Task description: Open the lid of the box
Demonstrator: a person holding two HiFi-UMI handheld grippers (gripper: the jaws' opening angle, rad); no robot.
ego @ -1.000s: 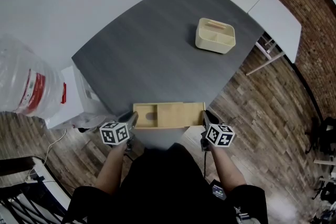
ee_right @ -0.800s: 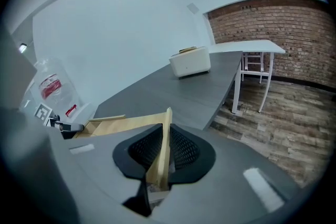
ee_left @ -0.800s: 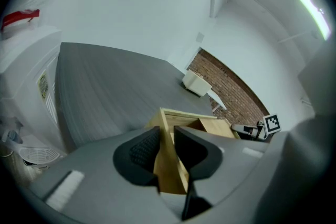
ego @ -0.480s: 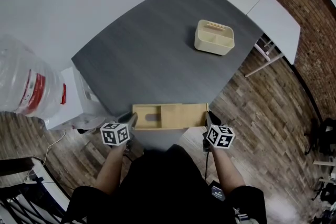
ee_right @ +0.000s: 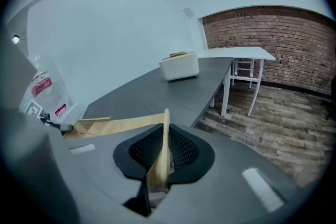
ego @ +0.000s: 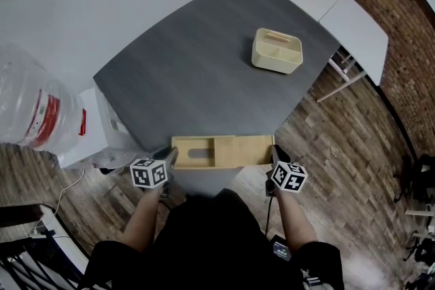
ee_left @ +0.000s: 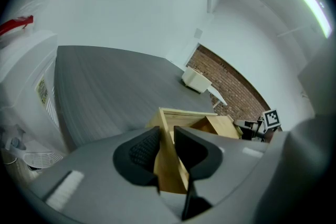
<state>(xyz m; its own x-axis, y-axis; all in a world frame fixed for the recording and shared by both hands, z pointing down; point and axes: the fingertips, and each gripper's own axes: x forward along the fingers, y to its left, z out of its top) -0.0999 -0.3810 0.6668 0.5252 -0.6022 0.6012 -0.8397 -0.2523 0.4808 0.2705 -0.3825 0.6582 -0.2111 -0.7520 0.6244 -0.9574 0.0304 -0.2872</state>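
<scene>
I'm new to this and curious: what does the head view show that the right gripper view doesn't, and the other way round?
Only the head view: the person's forearms and the whole wooden box from above. Only the right gripper view: the right gripper gripping the thin lid, which its jaws have just been closing on. Both: the grey table, cream tray and water bottle.

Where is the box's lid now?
In the head view, low centre, the lid covers the box's right part at the table's near edge.
</scene>
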